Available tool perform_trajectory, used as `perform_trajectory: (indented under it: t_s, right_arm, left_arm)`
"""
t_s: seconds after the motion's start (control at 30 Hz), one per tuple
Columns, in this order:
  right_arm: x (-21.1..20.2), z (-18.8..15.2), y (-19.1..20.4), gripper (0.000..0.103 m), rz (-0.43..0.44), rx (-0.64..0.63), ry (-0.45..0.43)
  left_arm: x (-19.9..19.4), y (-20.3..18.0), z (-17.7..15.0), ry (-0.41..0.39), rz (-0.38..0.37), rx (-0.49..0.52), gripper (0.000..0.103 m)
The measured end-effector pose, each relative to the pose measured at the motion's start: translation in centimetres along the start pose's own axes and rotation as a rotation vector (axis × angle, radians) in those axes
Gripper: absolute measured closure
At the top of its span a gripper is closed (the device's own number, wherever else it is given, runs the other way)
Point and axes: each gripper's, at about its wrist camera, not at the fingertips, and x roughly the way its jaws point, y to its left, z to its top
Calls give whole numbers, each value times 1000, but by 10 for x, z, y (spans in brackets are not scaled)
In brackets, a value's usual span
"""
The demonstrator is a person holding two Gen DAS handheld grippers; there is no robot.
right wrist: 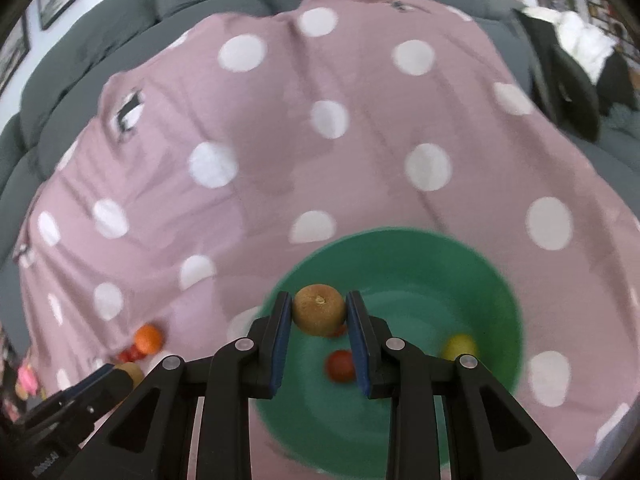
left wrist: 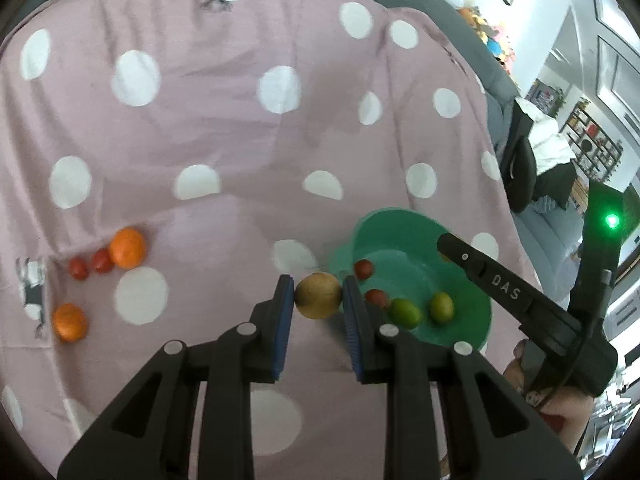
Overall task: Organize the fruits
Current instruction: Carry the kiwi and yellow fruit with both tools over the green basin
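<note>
Left gripper (left wrist: 319, 295): my blue-padded fingers (left wrist: 285, 312) are closed on a yellow-brown round fruit (left wrist: 318, 295), one pad on each side. It hangs just left of the green bowl's rim.
Right gripper (right wrist: 319, 310): my fingers (right wrist: 282, 332) clamp a brown round fruit (right wrist: 319, 309), its stem scar turned toward the camera. I hold it over the near-left part of the bowl's interior.
Green bowl (left wrist: 472, 320): sits on the pink cloth to the right in the left wrist view; in the right wrist view it fills the lower middle (right wrist: 500, 292).
Bowl contents, left view: two small red tomatoes (left wrist: 364, 269), two green limes (left wrist: 406, 313) side by side toward the near rim.
Bowl contents, right view: one red tomato (right wrist: 340, 365) between my fingers and below the held fruit; a yellow-green fruit (right wrist: 459, 346) to the right, partly behind my right finger. View is blurred.
Loose fruit on cloth: larger orange (left wrist: 127, 247) with two small red tomatoes (left wrist: 90, 265) touching or just beside it at its left; a second orange (left wrist: 70, 322) nearer me, well apart from the bowl.
Surface: pink cloth with white dots (left wrist: 240, 140), wrinkled, spread over a grey sofa (right wrist: 100, 12).
Other tool in view: the right gripper's black body (left wrist: 520, 300) crosses the bowl's right edge in the left view.
</note>
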Motion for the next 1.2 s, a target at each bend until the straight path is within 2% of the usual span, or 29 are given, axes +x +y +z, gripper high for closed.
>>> perform_trajectory:
  t_s: [0.23, 0.5, 0.8, 0.9, 1.2]
  right_arm:
    - [-2, 4, -36, 73, -50, 84, -3]
    - [-8, 6, -77, 73, -89, 177, -11]
    - [-6, 3, -101, 73, -105, 231, 5]
    - [-4, 2, -103, 73, -138, 232, 14]
    - [0, 1, -109, 73, -167, 240, 40]
  left_arm:
    - [30, -48, 7, 1, -37, 67, 79]
    - [57, -85, 11, 24, -93, 90, 79]
    - [84, -106, 5, 76, -93, 114, 79]
    - [89, -109, 3, 87, -85, 123, 79]
    - [102, -117, -4, 134, -115, 142, 78]
